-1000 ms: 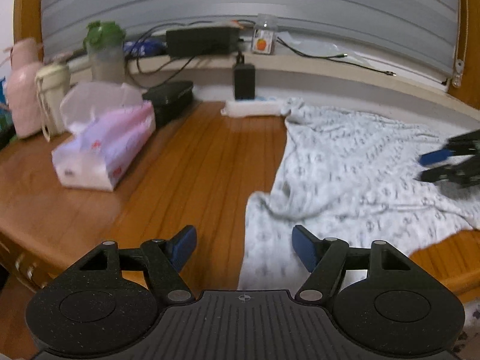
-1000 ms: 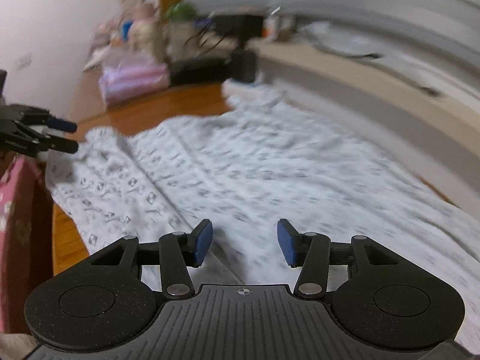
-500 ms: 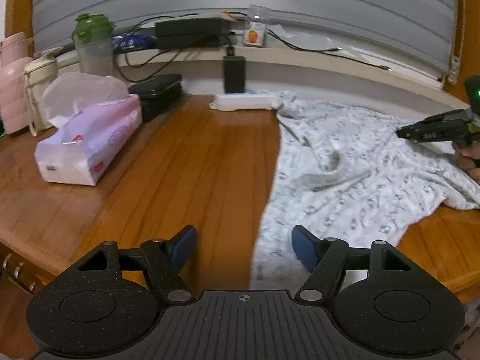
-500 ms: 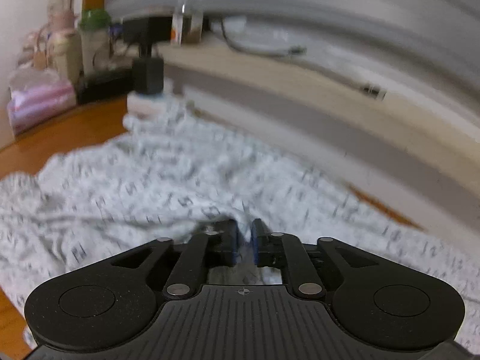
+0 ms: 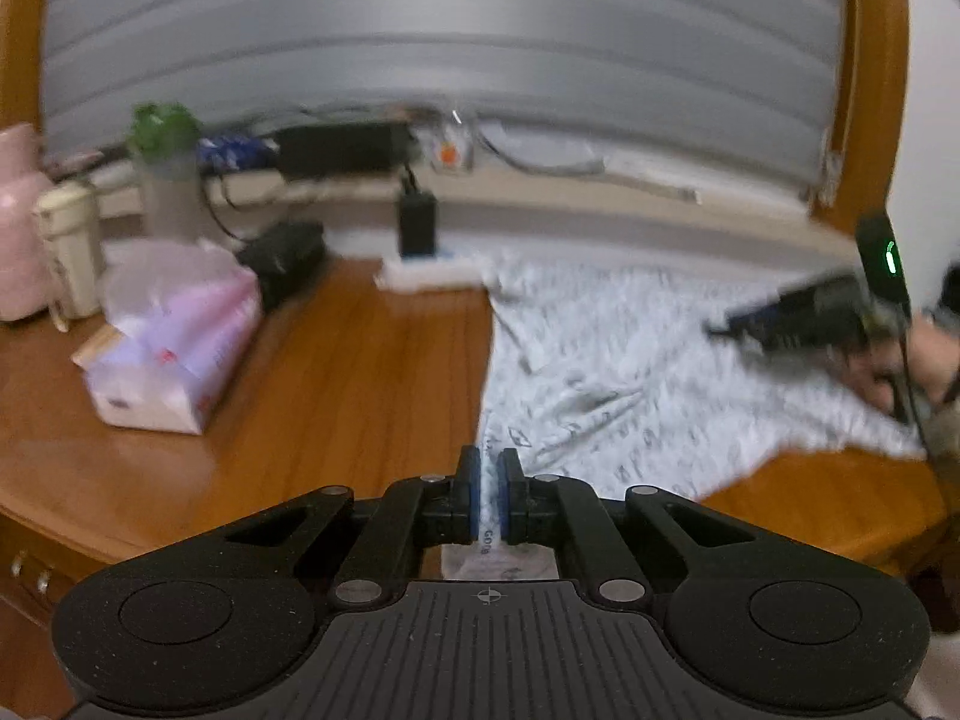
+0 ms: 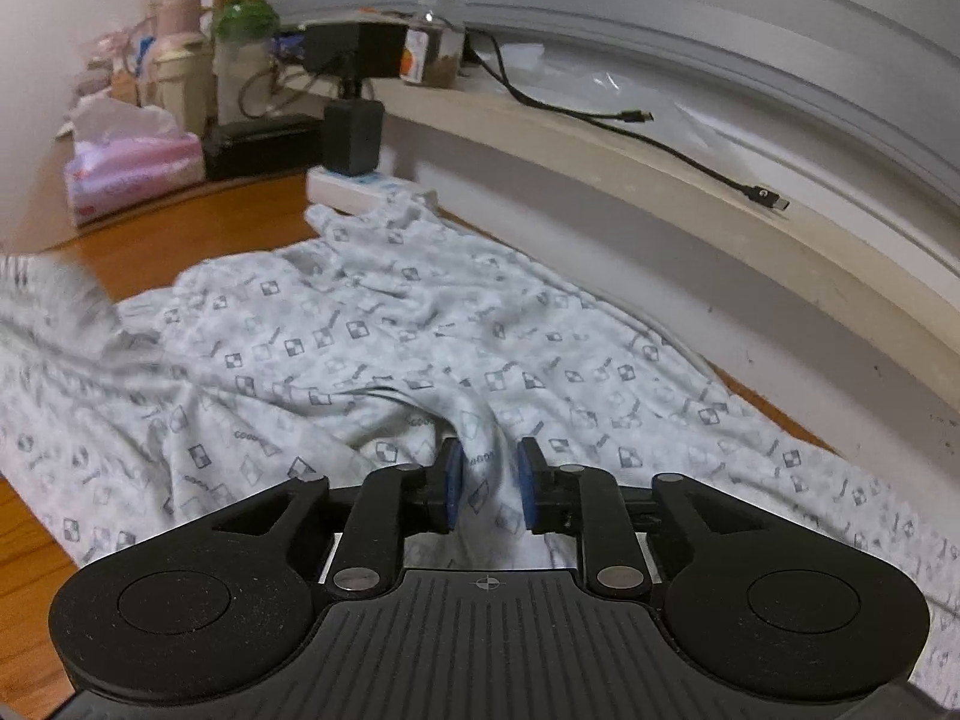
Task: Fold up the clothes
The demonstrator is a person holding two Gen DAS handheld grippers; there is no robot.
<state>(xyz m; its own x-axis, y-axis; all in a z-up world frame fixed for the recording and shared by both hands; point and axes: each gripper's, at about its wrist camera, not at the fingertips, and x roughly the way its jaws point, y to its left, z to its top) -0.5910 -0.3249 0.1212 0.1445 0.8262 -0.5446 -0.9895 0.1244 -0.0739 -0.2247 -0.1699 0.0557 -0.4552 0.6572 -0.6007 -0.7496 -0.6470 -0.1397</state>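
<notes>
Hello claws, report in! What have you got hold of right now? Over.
Left gripper shut on patterned garment. Right gripper pinching a fold of it. Garment rumpled on wooden table. Tissue pack lies off to the side.

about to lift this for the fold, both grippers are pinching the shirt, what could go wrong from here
The left gripper holds only a thin edge of the shirt, so it may slip out when lifted. The shirt's far corner lies against the power strip and its charger, so pulling could drag them.
</notes>
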